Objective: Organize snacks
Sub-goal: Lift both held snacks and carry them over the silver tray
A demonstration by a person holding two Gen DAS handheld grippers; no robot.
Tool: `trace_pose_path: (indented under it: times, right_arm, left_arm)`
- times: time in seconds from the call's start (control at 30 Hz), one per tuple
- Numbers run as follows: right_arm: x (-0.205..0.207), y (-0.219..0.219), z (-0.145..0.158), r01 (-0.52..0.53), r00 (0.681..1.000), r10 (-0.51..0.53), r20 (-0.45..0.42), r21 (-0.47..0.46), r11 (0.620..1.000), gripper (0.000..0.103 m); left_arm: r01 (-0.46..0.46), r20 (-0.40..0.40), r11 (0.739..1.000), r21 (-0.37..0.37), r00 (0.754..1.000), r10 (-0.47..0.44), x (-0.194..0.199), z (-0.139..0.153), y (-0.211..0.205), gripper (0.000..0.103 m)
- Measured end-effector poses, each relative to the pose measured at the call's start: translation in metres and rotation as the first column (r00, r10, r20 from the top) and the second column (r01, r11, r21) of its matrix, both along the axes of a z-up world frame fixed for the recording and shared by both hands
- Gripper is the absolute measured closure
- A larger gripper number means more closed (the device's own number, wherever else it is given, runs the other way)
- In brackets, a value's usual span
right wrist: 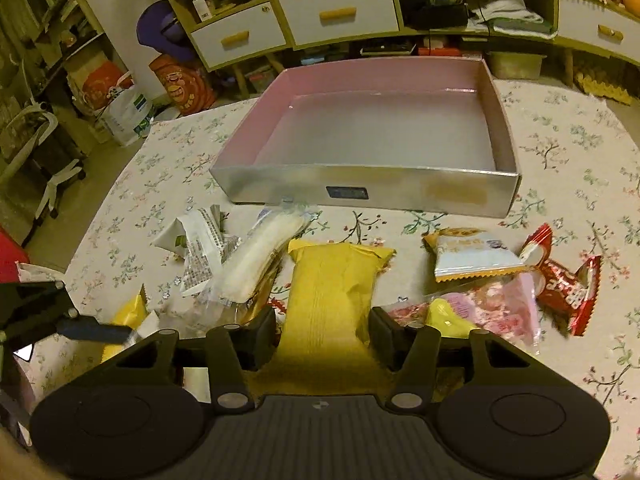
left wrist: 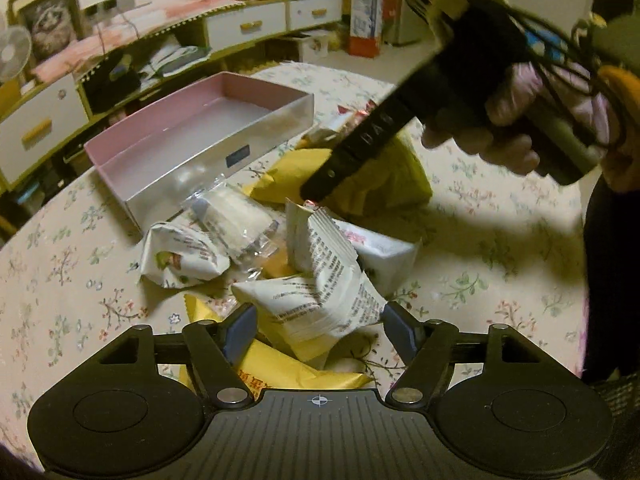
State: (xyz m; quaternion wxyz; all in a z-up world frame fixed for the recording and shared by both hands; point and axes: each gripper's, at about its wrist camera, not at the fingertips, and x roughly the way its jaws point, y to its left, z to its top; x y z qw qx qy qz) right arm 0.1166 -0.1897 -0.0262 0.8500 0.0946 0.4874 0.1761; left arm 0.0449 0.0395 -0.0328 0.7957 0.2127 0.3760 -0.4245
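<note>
snacks (right wrist: 334, 280) on floral tablecloth (right wrist: 560, 152), drawers (right wrist: 340, 12) behind, right jaws grasping yellow packet, left jaws released

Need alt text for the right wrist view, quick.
The right gripper has its jaws shut on a yellow snack packet, pointing toward an empty pink-lined box on a floral tablecloth. More wrapped snacks lie scattered on both sides.

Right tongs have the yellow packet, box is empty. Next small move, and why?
Probably lift the yellow packet and carry it forward into the pink-lined box. The right tongs are already closed on its near end, the box sits straight ahead with nothing in it, and the left tongs stand open around a white packet, out of that path.
</note>
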Motion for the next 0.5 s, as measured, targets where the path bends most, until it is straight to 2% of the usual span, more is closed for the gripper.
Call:
trace_pose_path:
  times: [0.13,0.27,0.4,0.5]
  right_arm:
    - [0.001,0.000,-0.001,0.015,1.000,-0.015,-0.007,0.012,1.000,0.079]
    - [0.004,-0.003,-0.002,0.039,0.999,-0.039,-0.015,0.036,0.999,0.080]
    - [0.008,-0.001,-0.006,0.049,0.999,-0.049,-0.010,0.021,0.999,0.088]
    - [0.008,0.000,-0.007,0.048,0.999,-0.048,0.000,0.019,0.999,0.092]
  left_arm:
    - [-0.037,-0.032,0.999,-0.003,0.999,0.037,0.006,-0.005,-0.007,0.031]
    - [-0.129,-0.106,0.991,-0.046,0.987,0.123,0.017,-0.008,-0.003,0.029]
    - [-0.254,-0.189,0.963,-0.089,0.954,0.234,0.023,-0.012,0.001,0.029]
    - [-0.365,-0.253,0.922,-0.128,0.911,0.325,0.026,-0.012,0.005,0.028]
